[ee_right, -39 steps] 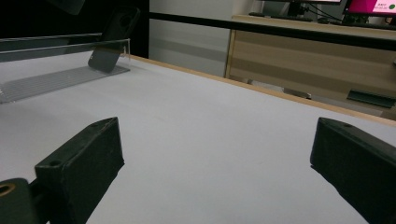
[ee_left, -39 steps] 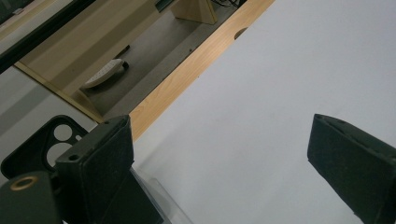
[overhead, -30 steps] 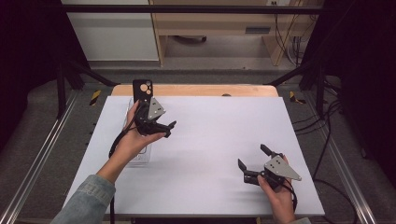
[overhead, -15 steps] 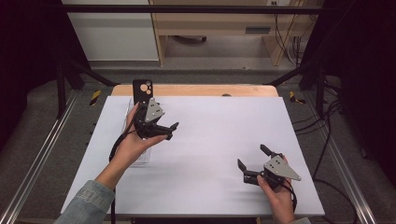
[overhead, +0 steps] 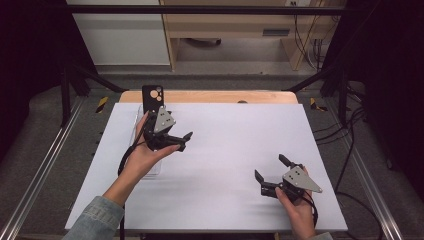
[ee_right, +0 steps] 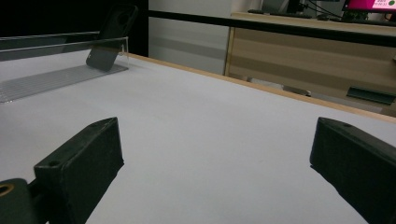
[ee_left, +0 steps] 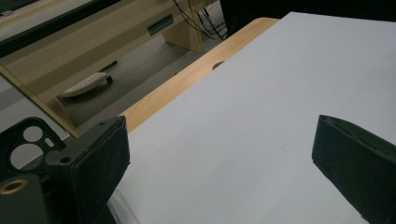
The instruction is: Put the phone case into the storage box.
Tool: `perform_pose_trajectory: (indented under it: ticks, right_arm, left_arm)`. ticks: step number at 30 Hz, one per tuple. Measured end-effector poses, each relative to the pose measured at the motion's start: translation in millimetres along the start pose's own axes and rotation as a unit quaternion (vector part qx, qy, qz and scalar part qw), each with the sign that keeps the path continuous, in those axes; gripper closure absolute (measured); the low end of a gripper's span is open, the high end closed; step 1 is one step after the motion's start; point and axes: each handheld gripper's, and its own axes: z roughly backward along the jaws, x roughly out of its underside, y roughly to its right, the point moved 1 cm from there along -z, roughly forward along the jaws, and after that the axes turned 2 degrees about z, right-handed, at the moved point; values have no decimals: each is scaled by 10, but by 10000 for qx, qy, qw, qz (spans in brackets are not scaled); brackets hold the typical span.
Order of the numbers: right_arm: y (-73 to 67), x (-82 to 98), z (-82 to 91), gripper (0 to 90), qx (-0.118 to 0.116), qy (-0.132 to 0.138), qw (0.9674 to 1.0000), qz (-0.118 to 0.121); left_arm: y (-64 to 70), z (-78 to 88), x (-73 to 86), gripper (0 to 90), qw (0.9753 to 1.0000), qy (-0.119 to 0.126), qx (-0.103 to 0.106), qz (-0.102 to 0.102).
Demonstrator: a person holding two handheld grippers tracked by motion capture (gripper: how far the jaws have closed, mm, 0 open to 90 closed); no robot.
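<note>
Table: white rectangular tabletop [overhead: 225, 150] with a wooden strip along the far edge; middle and 3 o'clock side left bare, wide room between the grippers.
Phone case: one black phone case with round camera cut-outs [overhead: 152, 98], stood at 11 o'clock on the far edge, leaned in a clear acrylic stand [overhead: 141, 120].
Left gripper: black two-jaw left gripper [overhead: 181, 140] held above the table just in front of the case; jaws spread, nothing grasped.
Right gripper: black two-jaw right gripper [overhead: 270, 170] at 5 o'clock near the front edge; jaws spread wide, nothing between.
Count: two grippers, one case, one stand.
</note>
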Motion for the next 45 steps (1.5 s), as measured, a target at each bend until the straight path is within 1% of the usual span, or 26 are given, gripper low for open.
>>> perform_pose_trajectory:
  ticks: [4,8,13,16,18,26,30,36,38,39,45]
  right_arm:
    - [-6,-7,5,28,-11,8,10000,11]
    - [-18,-19,19,28,-2,31,10000,23]
    - [-16,-9,12,28,-2,8,10000,29]
    - [-16,-15,18,28,14,25,10000,17]
    - [-16,-15,17,28,6,24,10000,15]
    - [-21,-15,18,28,0,19,10000,19]
    - [-18,-16,21,27,13,24,10000,19]
    - [-20,-15,20,27,16,17,10000,17]
    - [-18,-14,21,27,19,18,10000,17]
    - [-18,-13,21,27,16,13,10000,20]
    - [-20,-11,17,27,15,6,10000,32]
  left_arm:
    - [25,22,-8,38,9998,151,-32,151]
    - [62,81,-23,35,9990,314,-11,333]
    - [108,166,-35,32,9984,432,49,360]
    - [118,213,-22,31,9980,465,67,421]
    - [116,252,-11,31,9978,491,47,434]
    - [65,423,21,30,9966,628,-36,535]
    - [38,512,19,17,9948,782,-81,644]
    - [2,613,5,17,9944,833,-120,644]
    - [-7,643,4,16,9941,858,-126,658]
    - [-8,657,6,17,9940,846,-96,690]
    - [-37,752,15,17,9930,915,-135,735]
